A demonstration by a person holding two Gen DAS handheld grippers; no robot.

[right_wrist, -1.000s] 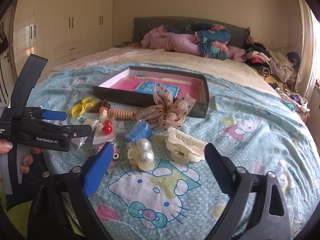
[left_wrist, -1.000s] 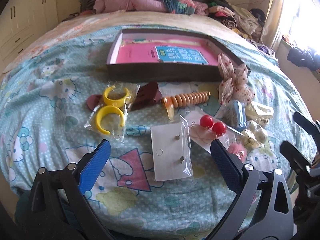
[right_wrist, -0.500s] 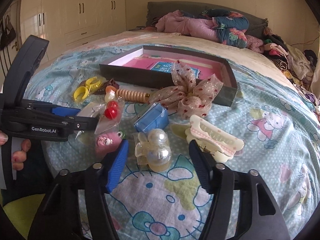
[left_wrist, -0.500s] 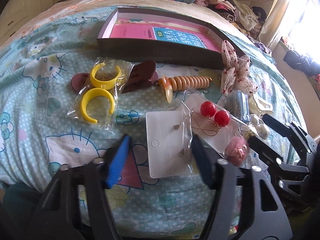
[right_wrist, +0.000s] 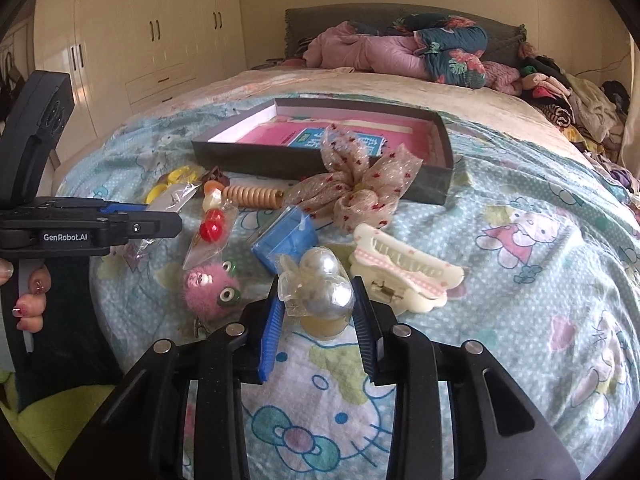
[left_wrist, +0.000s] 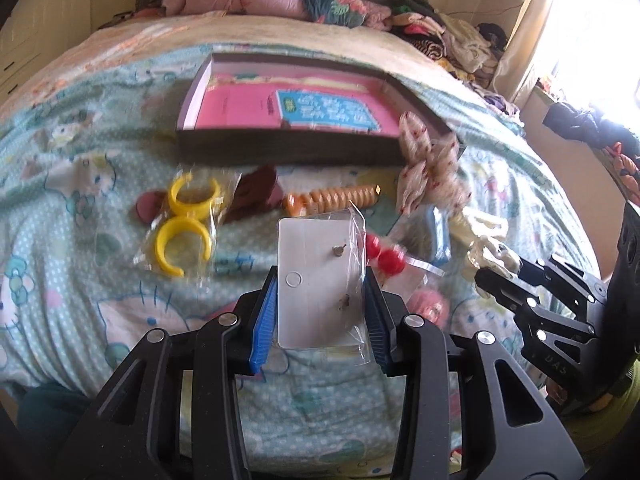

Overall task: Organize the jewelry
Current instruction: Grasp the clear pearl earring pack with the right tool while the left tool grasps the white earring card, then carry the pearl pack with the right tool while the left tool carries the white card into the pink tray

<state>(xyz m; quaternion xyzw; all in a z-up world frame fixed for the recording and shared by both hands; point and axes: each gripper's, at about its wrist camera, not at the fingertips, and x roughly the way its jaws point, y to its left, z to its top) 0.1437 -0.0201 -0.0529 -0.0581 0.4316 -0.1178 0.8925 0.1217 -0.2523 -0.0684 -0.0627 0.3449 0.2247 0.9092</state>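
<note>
My left gripper (left_wrist: 320, 316) is shut on a white earring card in a clear bag (left_wrist: 320, 284), lifted off the bed. My right gripper (right_wrist: 318, 320) is shut on a bagged pearl hair ornament (right_wrist: 320, 288). An open dark box with a pink lining (left_wrist: 288, 108) lies at the back; it also shows in the right wrist view (right_wrist: 320, 148). Yellow bracelets (left_wrist: 184, 224), an orange bead bracelet (left_wrist: 336, 198), red ball earrings (left_wrist: 384, 256) and a spotted bow (right_wrist: 356, 188) lie in front of the box.
A blue box (right_wrist: 284, 240), a pink fuzzy toy (right_wrist: 210, 290), a cream hair claw (right_wrist: 404, 276) and a dark red clip (left_wrist: 256, 196) lie on the Hello Kitty bedspread (right_wrist: 520, 280). Clothes are piled at the headboard (right_wrist: 400, 56). Wardrobes (right_wrist: 140, 40) stand to the left.
Both grippers went from wide open to shut. The left closed on the earring card and raised it. The right moved forward and closed on the pearl ornament.
</note>
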